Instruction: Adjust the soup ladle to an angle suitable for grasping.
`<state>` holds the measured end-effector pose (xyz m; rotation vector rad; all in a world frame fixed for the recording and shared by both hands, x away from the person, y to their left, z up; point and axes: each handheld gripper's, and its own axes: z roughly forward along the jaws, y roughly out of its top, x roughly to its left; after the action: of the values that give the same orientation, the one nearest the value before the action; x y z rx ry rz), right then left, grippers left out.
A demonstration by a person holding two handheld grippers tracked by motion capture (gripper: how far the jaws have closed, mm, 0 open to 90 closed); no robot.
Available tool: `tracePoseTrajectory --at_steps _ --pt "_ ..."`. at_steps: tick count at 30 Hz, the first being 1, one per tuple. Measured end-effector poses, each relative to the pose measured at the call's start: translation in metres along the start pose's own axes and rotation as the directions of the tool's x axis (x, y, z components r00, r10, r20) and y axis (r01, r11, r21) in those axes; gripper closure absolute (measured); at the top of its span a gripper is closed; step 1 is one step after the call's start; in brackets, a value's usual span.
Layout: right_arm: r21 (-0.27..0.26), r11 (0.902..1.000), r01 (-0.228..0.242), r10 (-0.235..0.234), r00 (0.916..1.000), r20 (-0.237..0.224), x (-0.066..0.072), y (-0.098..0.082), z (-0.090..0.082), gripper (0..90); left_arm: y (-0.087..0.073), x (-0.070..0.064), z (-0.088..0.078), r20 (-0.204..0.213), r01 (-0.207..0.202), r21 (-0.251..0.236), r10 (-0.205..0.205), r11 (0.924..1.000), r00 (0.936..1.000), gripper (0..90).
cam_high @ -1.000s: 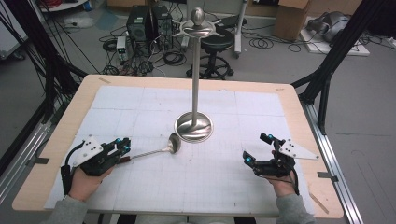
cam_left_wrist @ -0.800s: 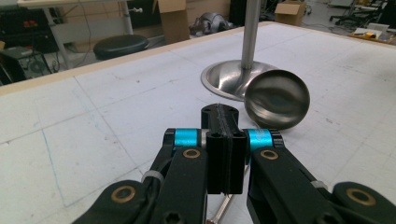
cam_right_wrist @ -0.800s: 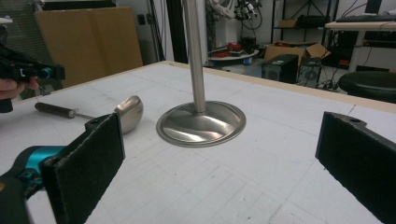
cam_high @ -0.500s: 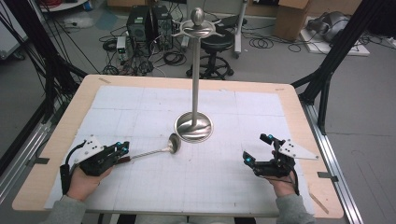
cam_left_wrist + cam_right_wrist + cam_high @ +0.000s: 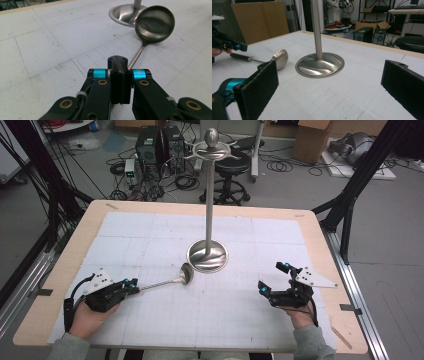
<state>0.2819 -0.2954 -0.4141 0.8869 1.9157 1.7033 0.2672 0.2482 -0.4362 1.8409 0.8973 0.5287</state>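
Shiny steel ladle [image 5: 172,277]: stiff, slippery, bowl-heavy | left gripper [image 5: 131,285] clamps its handle | right gripper [image 5: 274,279], 3 o'clock, wide open, empty

The ladle [image 5: 183,274] and stand [image 5: 207,254] were shiny silver steel, the mat [image 5: 150,240] white with a faint grid, the table [image 5: 75,245] rim pale wood

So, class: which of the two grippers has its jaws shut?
The left gripper: its jaws are shut on the ladle handle, while the right gripper is open.

left tool [image 5: 131,284] shifted slightly toward table edge
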Motion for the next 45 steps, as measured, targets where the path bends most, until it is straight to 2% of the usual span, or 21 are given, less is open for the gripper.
tracePoseTrajectory --at_steps 7,13,19,25,38,41,45 --pt "-0.002 1.0 -0.001 0.001 1.0 -0.005 -0.001 0.001 0.004 0.2 -0.009 0.001 -0.002 -0.006 0.004 0.069 -0.004 0.9976 1.0 89.4" --pt "-0.003 0.9999 -0.013 0.013 0.9999 -0.005 -0.002 0.002 0.003 0.2 -0.012 0.004 -0.007 -0.007 0.019 0.081 -0.019 0.9965 0.9998 89.5" --pt "-0.006 0.9998 -0.018 0.018 0.9998 0.003 -0.003 0.002 0.003 0.2 -0.015 0.004 -0.004 0.023 0.022 0.115 -0.025 0.9931 0.9994 89.5" --pt "0.002 0.9999 -0.013 0.013 0.9999 -0.002 -0.003 0.001 0.004 0.2 -0.015 0.004 -0.004 0.026 0.03 0.126 -0.034 0.9916 0.9991 89.5" --pt "0.005 0.9999 -0.01 0.01 0.9999 -0.008 -0.002 0.001 0.004 0.2 -0.017 0.006 -0.005 0.01 0.069 0.164 -0.071 0.984 0.9974 89.5" --pt "0.006 1.0 -0.006 0.006 0.9999 -0.009 -0.003 0.001 0.005 0.2 -0.017 0.009 -0.004 -0.01 0.093 0.175 -0.093 0.9801 0.9956 89.5" --pt "0.012 0.9999 -0.006 0.007 0.9999 -0.015 -0.002 0.001 0.005 0.2 -0.017 0.013 -0.002 -0.042 0.106 0.182 -0.1 0.9776 0.9941 89.5"
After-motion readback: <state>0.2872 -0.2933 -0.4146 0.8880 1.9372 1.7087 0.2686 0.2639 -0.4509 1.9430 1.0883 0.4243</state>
